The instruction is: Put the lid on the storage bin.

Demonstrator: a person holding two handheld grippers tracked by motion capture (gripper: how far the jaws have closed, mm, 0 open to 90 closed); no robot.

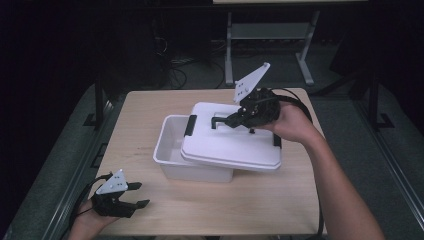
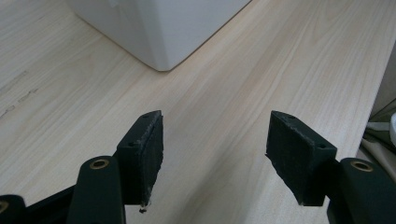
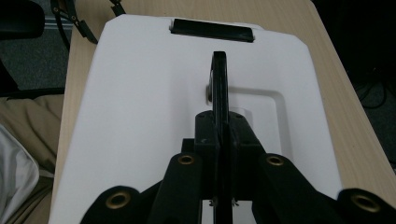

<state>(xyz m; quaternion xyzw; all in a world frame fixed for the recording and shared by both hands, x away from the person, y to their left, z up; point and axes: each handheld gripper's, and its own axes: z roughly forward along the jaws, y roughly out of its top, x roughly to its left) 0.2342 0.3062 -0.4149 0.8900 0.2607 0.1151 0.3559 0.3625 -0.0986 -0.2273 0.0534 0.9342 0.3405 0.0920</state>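
A white plastic bin [image 1: 170, 145] stands in the middle of the wooden table [image 1: 150, 105]. Its white lid [image 1: 230, 147] lies askew on it, shifted right, so the bin's left part is uncovered. My right gripper [image 1: 229, 121] is shut on the lid's black handle [image 1: 217, 121]. In the right gripper view the jaws of the right gripper [image 3: 219, 133] clamp the thin upright handle [image 3: 219, 77] above the lid [image 3: 140, 93]. My left gripper [image 1: 136, 195] rests open near the table's front left corner. Nothing lies between the pads of the left gripper [image 2: 215, 154], which point toward the bin's corner [image 2: 159, 28].
Black latches sit at the lid's ends [image 1: 190, 125], [image 1: 276, 141], [image 3: 212, 30]. Bare wood [image 1: 225, 205] lies in front of the bin. A metal stand [image 1: 270, 45] and cables are on the dark floor behind the table. The table's right edge [image 2: 378, 79] is close to my left gripper's view.
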